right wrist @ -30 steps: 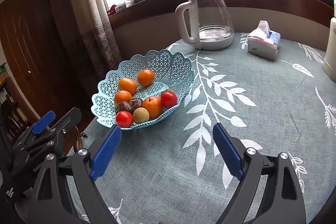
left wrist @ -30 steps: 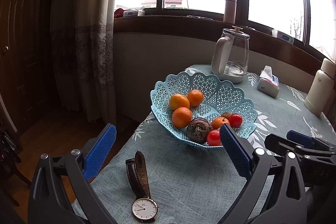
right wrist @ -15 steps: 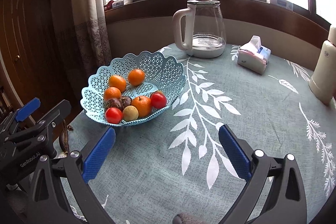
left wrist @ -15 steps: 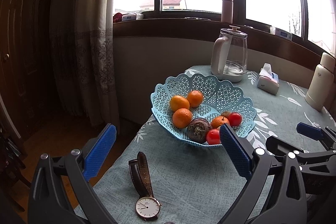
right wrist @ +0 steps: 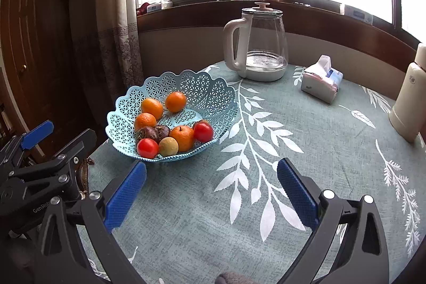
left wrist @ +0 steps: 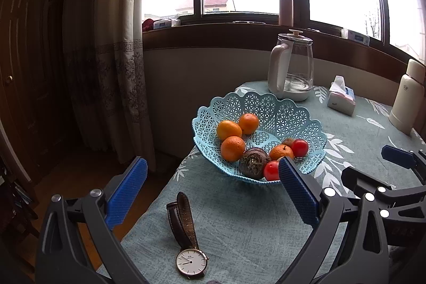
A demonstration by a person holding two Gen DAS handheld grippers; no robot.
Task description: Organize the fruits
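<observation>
both grippers hang above the surface with jaws spread wide and nothing between them: the left gripper over the near edge, the right gripper over the leaf-print cloth. the fruits sit in a blue lattice basket just ahead: three oranges at the back left, a fourth orange in front beside two red tomatoes, a yellow fruit and a dark brown fruit. a watch lies below the left gripper. a kettle, tissue pack and flask stand farther back.
</observation>
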